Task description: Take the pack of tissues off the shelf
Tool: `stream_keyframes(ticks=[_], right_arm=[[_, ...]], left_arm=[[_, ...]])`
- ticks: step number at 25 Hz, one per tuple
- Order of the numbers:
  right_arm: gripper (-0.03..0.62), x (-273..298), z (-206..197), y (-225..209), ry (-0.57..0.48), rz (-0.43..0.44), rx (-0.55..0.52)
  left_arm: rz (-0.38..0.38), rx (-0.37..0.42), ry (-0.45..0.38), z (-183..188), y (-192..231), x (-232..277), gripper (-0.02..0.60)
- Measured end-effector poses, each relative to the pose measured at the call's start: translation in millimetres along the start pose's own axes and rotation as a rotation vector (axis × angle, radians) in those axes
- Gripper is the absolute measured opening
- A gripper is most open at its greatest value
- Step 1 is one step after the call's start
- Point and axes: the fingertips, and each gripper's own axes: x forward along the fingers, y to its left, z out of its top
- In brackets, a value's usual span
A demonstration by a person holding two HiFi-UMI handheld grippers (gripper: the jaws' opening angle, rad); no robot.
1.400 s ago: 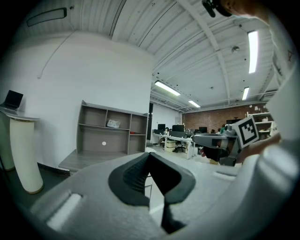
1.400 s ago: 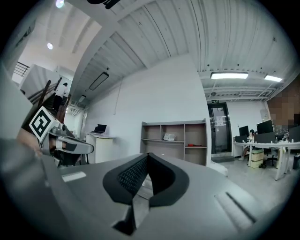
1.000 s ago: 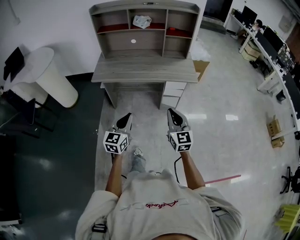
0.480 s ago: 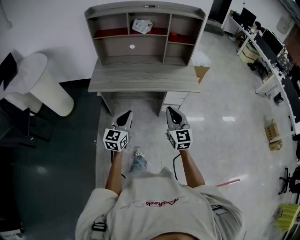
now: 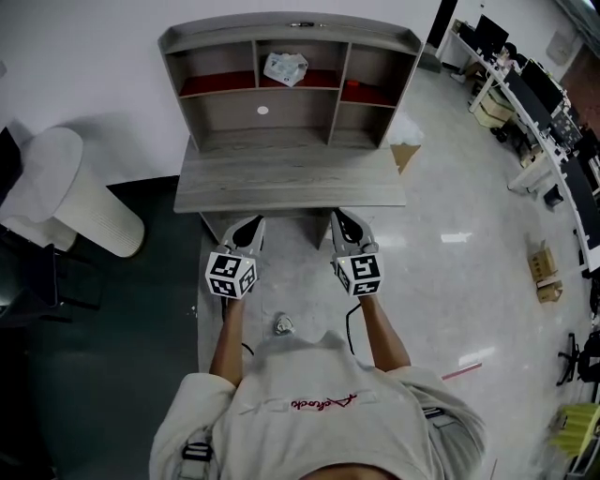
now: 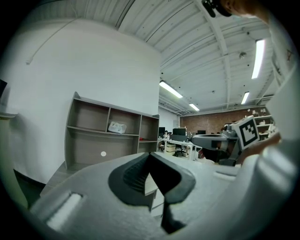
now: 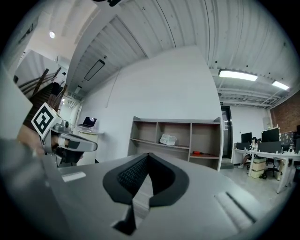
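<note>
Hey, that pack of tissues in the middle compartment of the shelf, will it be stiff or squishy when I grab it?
Probably squishy: the pack of tissues looks crumpled and uneven, so it should give under a squeeze. It is likely light for its size. It lies flat in the shelf, so it seems unlikely to roll or tip.

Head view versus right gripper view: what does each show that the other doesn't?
Head view only: the cardboard box on the floor and the person's shirt. Right gripper view only: the ceiling light, and the right hand-held gripper with its jaws together on nothing. Both: the pack of tissues in the upper middle compartment of the shelf.
</note>
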Motion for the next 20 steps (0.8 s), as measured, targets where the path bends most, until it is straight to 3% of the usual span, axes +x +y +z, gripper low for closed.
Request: stream_keyframes(ticks=[12, 20], right_arm=[[0.006, 95.6, 3.4, -23.5, -0.010, -0.046, -0.009], [0.006, 119.6, -13.7, -21.6, 0.020, -0.048, 0.003]], left_arm=[[-0.055, 0.025, -0.005, 17.4, 72.7, 70.6, -0.002], [-0.058, 0.023, 0.013, 11.5, 98.0, 86.7, -0.002]])
